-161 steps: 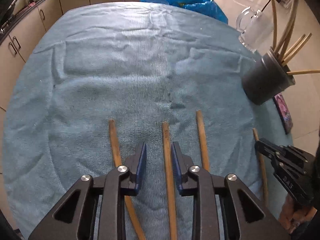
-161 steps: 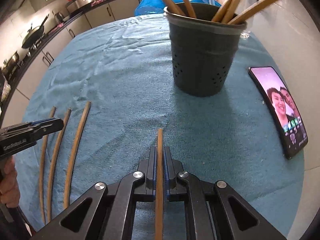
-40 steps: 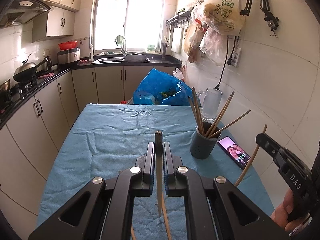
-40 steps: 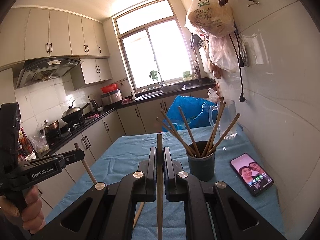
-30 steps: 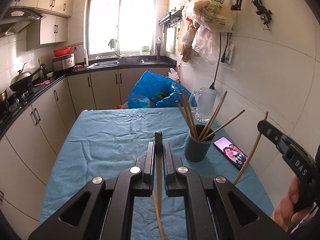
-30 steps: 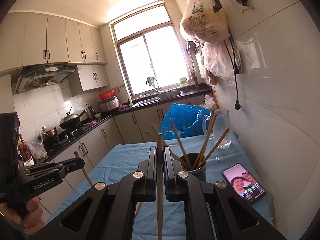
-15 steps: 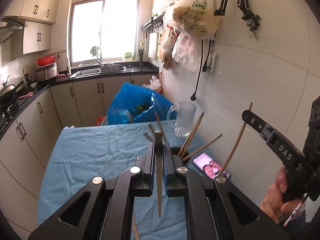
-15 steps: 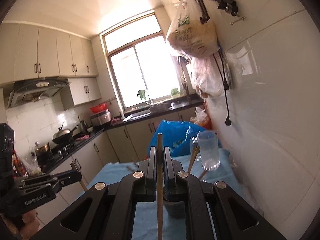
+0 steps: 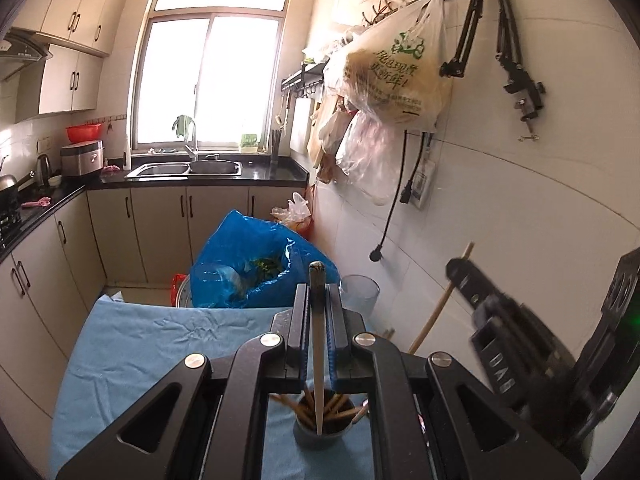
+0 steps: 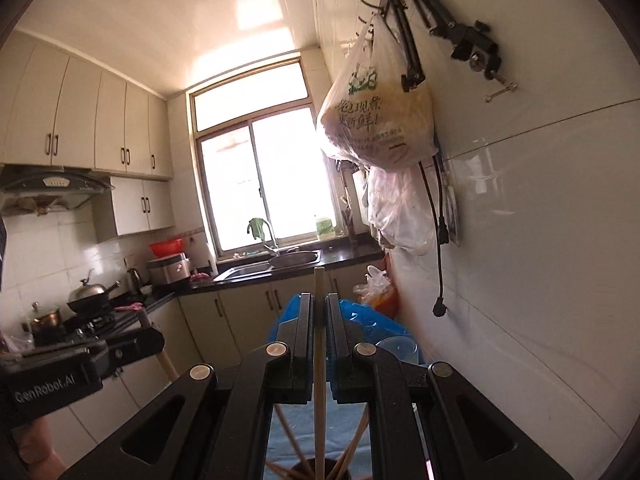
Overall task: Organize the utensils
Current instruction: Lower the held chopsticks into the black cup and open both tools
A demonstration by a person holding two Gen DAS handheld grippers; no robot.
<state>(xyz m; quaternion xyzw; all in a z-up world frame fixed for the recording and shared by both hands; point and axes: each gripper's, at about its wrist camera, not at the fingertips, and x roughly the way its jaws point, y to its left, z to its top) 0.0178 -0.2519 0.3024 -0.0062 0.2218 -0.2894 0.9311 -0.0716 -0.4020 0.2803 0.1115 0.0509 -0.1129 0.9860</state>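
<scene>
- Left wrist view: the left gripper [image 9: 318,312] has its jaws pinched on a chopstick [image 9: 318,360] that stands upright between the pads, lower tip hanging over the mouth of the dark utensil holder [image 9: 322,434].
- The holder stands on the blue cloth [image 9: 132,356] and already contains several chopsticks leaning in a bunch, so part of the sorting looks done.
- At the right edge the right gripper [image 9: 456,270] shows, blurred, with a second chopstick [image 9: 436,308] slanting down from its tip.
- Right wrist view: the right gripper [image 10: 319,320] is clamped on its own chopstick [image 10: 319,364], held vertical, with the holder's rim [image 10: 316,474] just visible straight below.
- The left gripper [image 10: 132,342] appears at the left, a stick end poking from under it.
- Judged from this, both sticks are lifted and lined up over the holder but not yet released; dropping them in remains.
- Whether more utensils lie on the cloth cannot be told: the grippers' bodies hide its near part.
</scene>
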